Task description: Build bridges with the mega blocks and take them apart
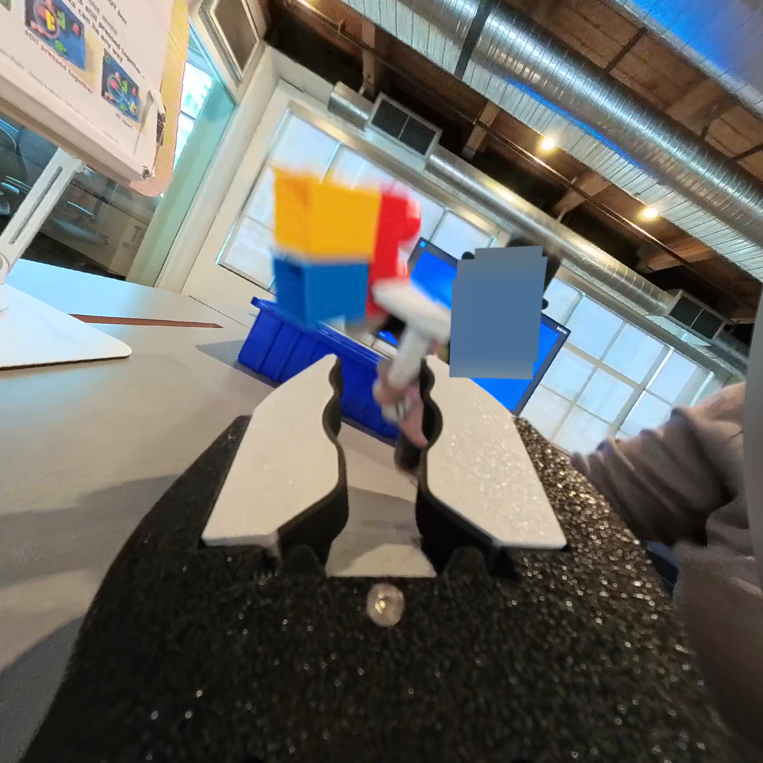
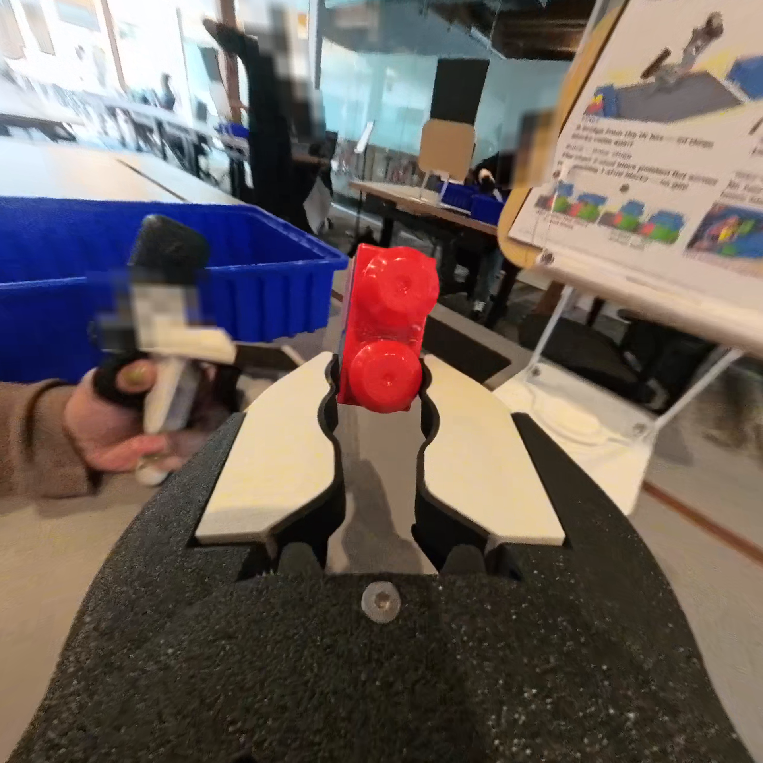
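Note:
My right gripper (image 2: 377, 371) is shut on a red two-stud block (image 2: 384, 330), studs facing the camera, held in the air. In the left wrist view that red block (image 1: 392, 247) is joined to a yellow block (image 1: 326, 214) and a blue block (image 1: 322, 289), blurred, at the tips of the right gripper (image 1: 382, 299). The red block hides these two in the right wrist view. My left gripper (image 1: 382, 365) is open and empty, low over the table, pointing up at the blocks. It also shows in the right wrist view (image 2: 194, 342), held in a hand.
A blue bin (image 1: 289, 347) stands on the grey table (image 1: 124, 413) behind the blocks, and also shows in the right wrist view (image 2: 256, 264). An instruction board (image 2: 644, 165) on a white stand (image 2: 578, 446) is at the right. A person's sleeve (image 1: 660, 475) is at the right. Spacing between my two grippers at the tips: around 6 cm.

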Demonstrator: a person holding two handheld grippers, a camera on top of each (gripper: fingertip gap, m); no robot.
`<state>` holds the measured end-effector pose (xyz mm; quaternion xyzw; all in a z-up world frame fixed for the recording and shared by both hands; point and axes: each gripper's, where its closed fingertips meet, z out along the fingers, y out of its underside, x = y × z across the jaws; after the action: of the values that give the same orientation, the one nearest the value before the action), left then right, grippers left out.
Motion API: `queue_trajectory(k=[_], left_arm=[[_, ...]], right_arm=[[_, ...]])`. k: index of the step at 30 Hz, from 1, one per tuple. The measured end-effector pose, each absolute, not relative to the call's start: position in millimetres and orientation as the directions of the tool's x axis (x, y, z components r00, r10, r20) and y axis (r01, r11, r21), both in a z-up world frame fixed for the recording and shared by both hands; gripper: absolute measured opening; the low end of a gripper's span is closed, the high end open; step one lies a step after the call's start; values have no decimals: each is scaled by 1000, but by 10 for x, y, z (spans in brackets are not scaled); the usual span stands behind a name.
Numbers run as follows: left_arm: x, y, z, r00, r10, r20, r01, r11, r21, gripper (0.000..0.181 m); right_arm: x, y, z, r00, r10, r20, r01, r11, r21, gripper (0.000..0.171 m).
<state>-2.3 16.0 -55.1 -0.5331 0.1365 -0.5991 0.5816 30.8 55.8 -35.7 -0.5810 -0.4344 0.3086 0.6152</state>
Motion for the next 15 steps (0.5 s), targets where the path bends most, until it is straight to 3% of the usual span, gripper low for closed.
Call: queue_trajectory(k=[4,11,15], left_arm=[[-37,190,-566,270,-829,491,559,-281,-781,43],[105,193,-637,239,-823,515,504,-348,-790,75],[149,150,-635,228,-839,494,483,-344,-806,75]], right_arm=[[489,428,-713,398,916,51,5,54,-999,36],[351,227,-770,110,982,-151,-84,-142,-986,36],[320,121,-768,-2,980,-198,-89,-198,-976,36]])
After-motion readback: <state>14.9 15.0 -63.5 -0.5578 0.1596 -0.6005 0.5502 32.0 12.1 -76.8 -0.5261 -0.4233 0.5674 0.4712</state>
